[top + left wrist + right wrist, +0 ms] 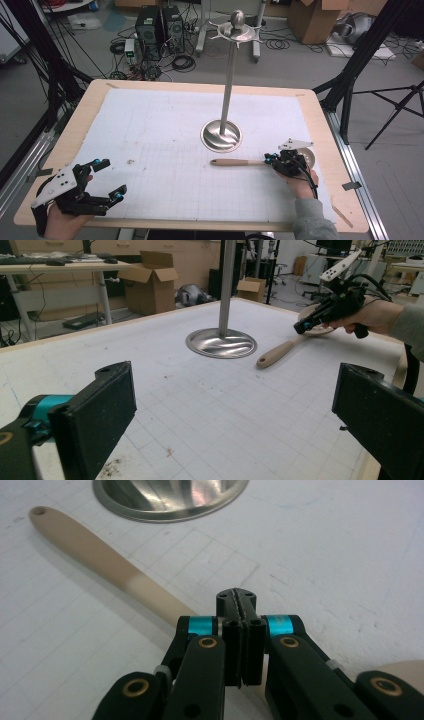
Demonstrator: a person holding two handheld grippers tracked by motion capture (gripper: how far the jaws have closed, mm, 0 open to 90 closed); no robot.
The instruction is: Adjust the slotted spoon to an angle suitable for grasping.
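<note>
The pale wooden spoon (239, 162) lies flat on the white gridded mat (165, 130), toward the table's right front, its long handle pointing left and its round bowl (309, 156) at the right, close to the mat's right edge. In the right gripper view the handle (95, 555) is smooth, light beige, slightly darker toward the neck, with a small hole at its far tip. The right gripper (276, 160) sits over the spoon's neck, jaws pressed together pad to pad with nothing seen between them; the handle passes beneath them. Whether they touch the wood I cannot tell.

Just behind the handle stands the polished round steel base (221, 135) of a tall metal utensil stand (230, 75), near the spoon but apart from it. Left of the handle's tip the mat lies bare across to the left gripper (107, 177), which rests at the front left corner, well apart from the spoon, jaws spread wide and holding nothing. The light wooden table rim (75, 125) frames the mat on all sides; the spoon's bowl lies near the right rim.
</note>
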